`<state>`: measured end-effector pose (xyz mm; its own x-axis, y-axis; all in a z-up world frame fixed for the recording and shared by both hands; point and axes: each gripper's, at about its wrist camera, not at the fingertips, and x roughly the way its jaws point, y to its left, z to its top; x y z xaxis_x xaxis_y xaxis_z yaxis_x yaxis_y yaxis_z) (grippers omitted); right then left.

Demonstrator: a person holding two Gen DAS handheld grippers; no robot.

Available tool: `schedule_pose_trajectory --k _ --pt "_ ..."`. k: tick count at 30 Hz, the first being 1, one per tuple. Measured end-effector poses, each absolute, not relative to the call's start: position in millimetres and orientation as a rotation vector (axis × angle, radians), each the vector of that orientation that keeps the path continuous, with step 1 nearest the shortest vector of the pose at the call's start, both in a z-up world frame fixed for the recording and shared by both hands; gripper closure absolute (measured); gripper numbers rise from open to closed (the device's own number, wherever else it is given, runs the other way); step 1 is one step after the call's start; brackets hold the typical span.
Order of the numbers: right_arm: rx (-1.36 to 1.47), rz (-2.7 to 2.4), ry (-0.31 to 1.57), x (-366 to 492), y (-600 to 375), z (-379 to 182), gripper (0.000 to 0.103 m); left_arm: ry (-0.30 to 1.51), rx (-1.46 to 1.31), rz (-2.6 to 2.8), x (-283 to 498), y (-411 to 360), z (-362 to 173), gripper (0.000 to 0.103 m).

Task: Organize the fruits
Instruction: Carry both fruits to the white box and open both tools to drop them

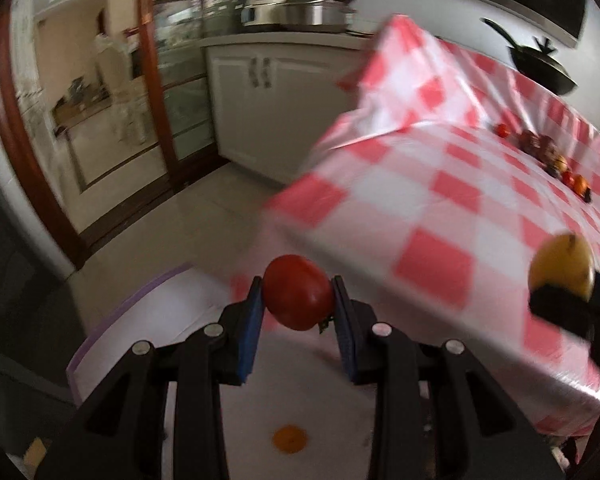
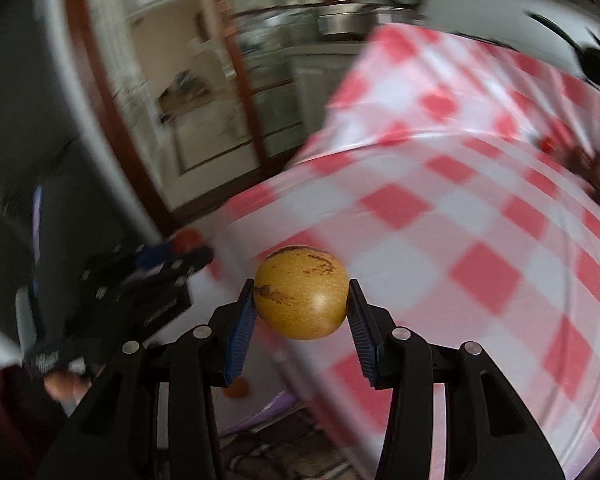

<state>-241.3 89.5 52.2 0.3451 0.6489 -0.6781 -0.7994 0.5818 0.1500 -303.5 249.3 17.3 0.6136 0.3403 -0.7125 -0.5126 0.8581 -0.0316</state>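
My left gripper [image 1: 298, 300] is shut on a red tomato [image 1: 298, 298], held in the air just off the near corner of the table with the red and white checked cloth [image 1: 432, 196]. A yellow-brown pear [image 2: 301, 293] with dark streaks sits clamped between the blue pads of my right gripper [image 2: 301, 298], over the cloth's edge. In the left wrist view the pear [image 1: 562, 266] and the right gripper show at the far right. In the right wrist view the left gripper [image 2: 180, 252] with the tomato [image 2: 186, 239] shows at the left. More fruits [image 1: 548, 154] lie in a row far back on the cloth.
Below my left gripper lies a white surface with a purple rim [image 1: 128, 312], and an orange fruit [image 1: 289, 438] rests on it. White cabinets [image 1: 268, 92], pots on a counter [image 1: 300, 10] and a brown-framed glass door [image 1: 156, 80] stand behind. A black pan [image 1: 540, 64] hangs at the right.
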Motion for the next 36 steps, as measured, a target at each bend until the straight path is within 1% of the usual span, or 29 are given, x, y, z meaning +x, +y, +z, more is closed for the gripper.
schedule_pose_trajectory --k 5,9,17,23,26,28,29,31,32,33,34,35,36 --pt "-0.362 1.081 0.765 -286.8 126.1 35.5 0.058 0.793 -0.302 0.572 -341.0 281.4 -4.2 0.069" --pt "-0.432 1.136 0.812 -305.4 146.3 14.8 0.058 0.840 -0.332 0.608 -357.7 296.3 -27.3 0.069" --pt "-0.651 1.195 0.907 -341.4 192.6 -51.8 0.058 0.971 -0.378 0.678 -375.4 321.7 -85.0 0.069" --pt "-0.753 1.187 0.986 -348.8 214.6 -94.8 0.058 1.057 -0.449 0.710 -388.2 339.9 -121.6 0.069" --pt "-0.778 1.179 1.009 -349.9 220.7 -106.8 0.058 1.048 -0.501 0.712 -392.6 347.4 -123.5 0.069" --pt "-0.796 1.166 1.031 -349.9 224.3 -115.4 0.058 1.044 -0.507 0.716 -393.9 349.9 -123.4 0.064" --pt "-0.805 1.160 1.041 -349.3 226.1 -118.7 0.058 1.044 -0.511 0.718 -394.5 350.7 -124.0 0.059" --pt "-0.820 1.148 1.064 -352.0 227.1 -125.4 0.057 1.049 -0.515 0.724 -395.2 351.5 -124.7 0.054" --pt "-0.826 1.145 1.072 -350.3 226.9 -127.3 0.057 1.051 -0.518 0.731 -394.7 351.5 -124.2 0.045" --pt "-0.826 1.145 1.070 -351.7 227.1 -127.0 0.057 1.047 -0.522 0.736 -394.8 352.3 -123.3 0.034" --pt "-0.824 1.147 1.065 -351.2 227.5 -125.5 0.051 1.038 -0.527 0.743 -396.1 353.8 -122.2 0.030" --pt "-0.819 1.152 1.058 -351.7 227.7 -123.7 0.046 1.026 -0.528 0.756 -395.8 354.0 -119.5 0.023" --pt "-0.814 1.155 1.052 -352.4 226.0 -122.6 0.036 1.019 -0.530 0.764 -397.3 353.6 -118.1 0.020"
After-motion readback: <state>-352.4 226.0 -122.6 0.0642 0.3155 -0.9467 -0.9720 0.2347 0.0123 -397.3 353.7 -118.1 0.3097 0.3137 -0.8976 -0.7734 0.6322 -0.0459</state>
